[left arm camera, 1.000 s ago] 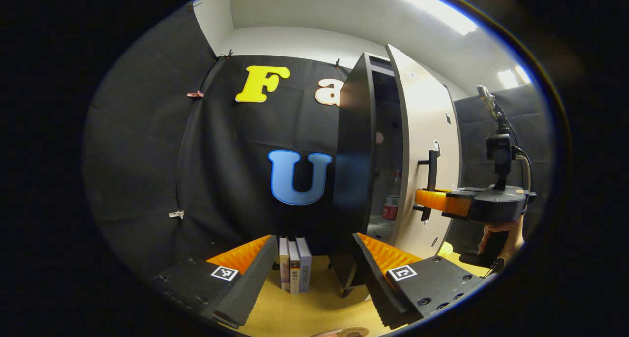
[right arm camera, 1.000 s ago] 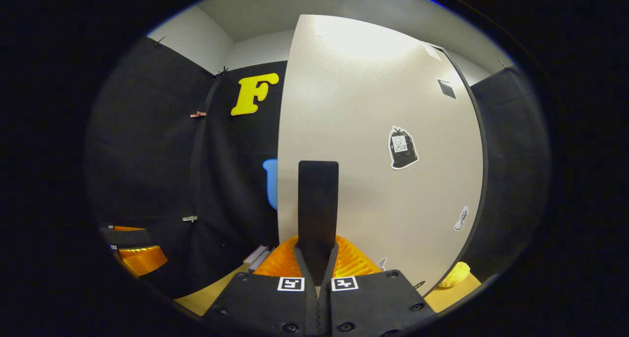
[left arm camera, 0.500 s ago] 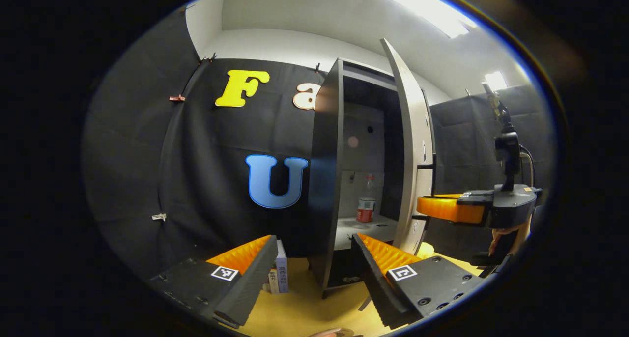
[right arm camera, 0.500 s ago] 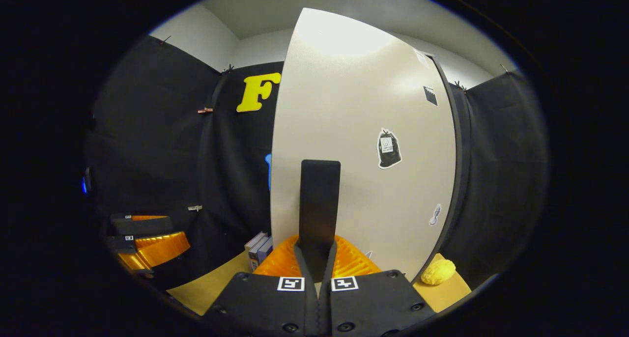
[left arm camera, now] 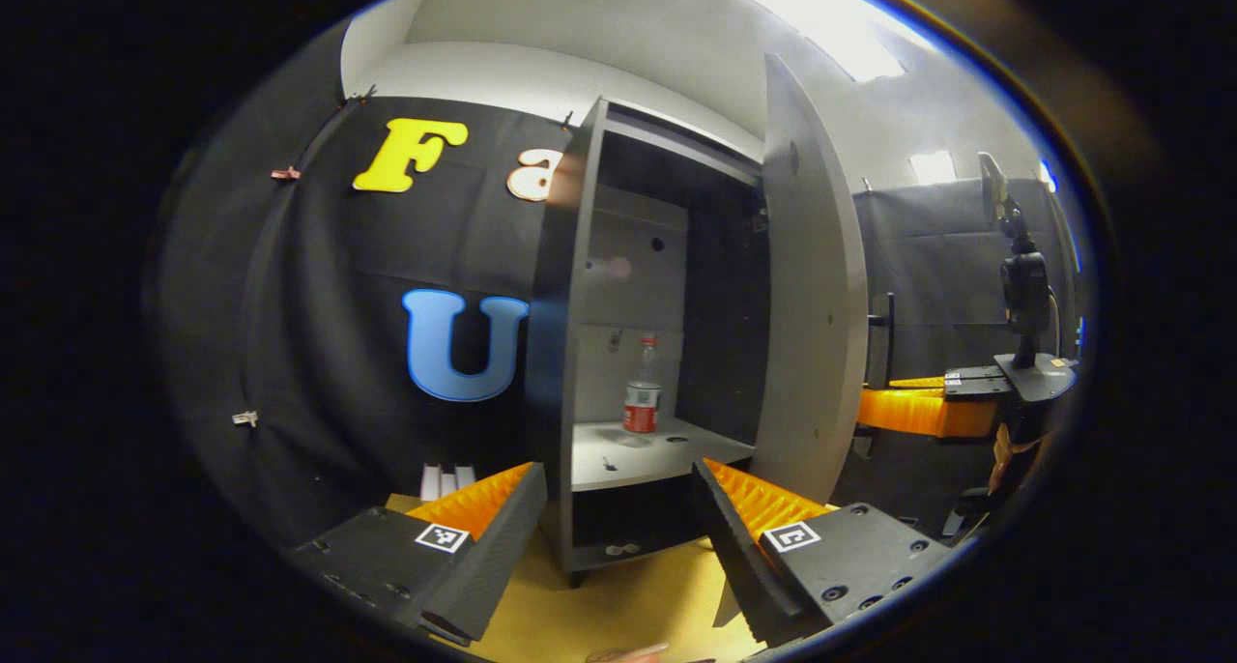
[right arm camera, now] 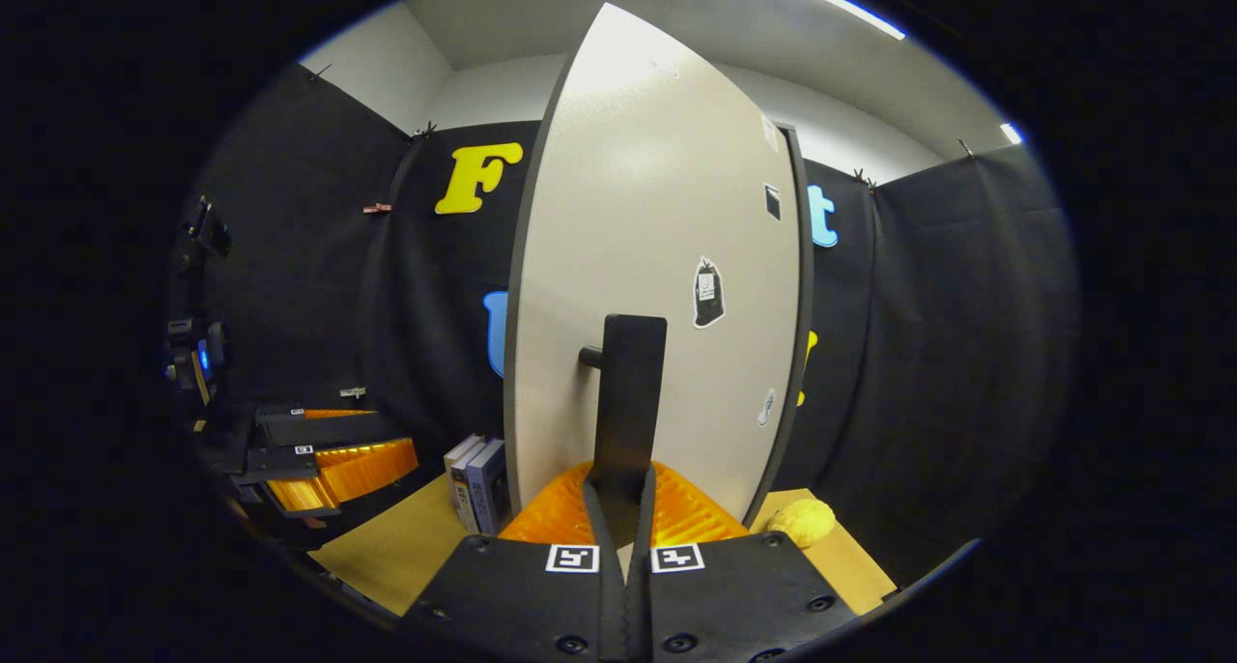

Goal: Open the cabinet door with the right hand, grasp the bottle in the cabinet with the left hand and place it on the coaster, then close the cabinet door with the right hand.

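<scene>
door (right arm camera: 657,218) hides cabinet interior, right gripper (right arm camera: 626,494) clamps handle (right arm camera: 628,402) — base hidden

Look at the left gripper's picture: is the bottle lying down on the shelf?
No, the bottle stands upright on the cabinet shelf, cap up, with the cabinet door swung open beside it.

Smooth matt panel on the cabinet door (right arm camera: 657,257) — its handle (right arm camera: 628,402) looks matt too; clear glossy plastic bottle (left arm camera: 642,392); tabletop (right arm camera: 387,557) a dull wood-look sheet.
</scene>
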The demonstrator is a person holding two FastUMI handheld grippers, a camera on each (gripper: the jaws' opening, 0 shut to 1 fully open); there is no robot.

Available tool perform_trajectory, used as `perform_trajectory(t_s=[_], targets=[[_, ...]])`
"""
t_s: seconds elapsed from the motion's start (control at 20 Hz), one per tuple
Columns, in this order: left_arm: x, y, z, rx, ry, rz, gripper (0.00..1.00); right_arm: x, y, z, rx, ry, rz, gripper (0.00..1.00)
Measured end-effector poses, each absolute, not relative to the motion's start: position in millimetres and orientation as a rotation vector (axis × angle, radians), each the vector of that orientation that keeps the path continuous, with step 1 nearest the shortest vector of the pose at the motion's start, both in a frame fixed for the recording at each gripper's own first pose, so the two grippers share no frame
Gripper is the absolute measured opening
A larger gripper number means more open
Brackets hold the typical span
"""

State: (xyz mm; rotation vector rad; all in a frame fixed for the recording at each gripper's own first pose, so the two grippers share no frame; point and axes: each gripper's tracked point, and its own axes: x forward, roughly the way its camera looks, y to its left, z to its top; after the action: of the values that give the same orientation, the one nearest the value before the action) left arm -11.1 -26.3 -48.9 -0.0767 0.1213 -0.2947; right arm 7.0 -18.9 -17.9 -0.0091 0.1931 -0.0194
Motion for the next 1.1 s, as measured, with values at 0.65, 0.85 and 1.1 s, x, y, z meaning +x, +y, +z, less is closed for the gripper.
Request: perform_trajectory(t_s=[0.65,0.85,1.1], targets=[[46,-152,-53,-0.055,0.088,-0.449,0.95,-46,-154,-13,-0.098,0.221,-0.208,0.04],[70,-175,-58,-0.031,0.090,-0.433,0.95,-52,-184,-26,-0.041,0.245,-0.148,0.04],[105,-188,-67,-0.020,0.090,-0.401,0.95,-54,-218,-26,0.009,0.243,-0.104,0.04]])
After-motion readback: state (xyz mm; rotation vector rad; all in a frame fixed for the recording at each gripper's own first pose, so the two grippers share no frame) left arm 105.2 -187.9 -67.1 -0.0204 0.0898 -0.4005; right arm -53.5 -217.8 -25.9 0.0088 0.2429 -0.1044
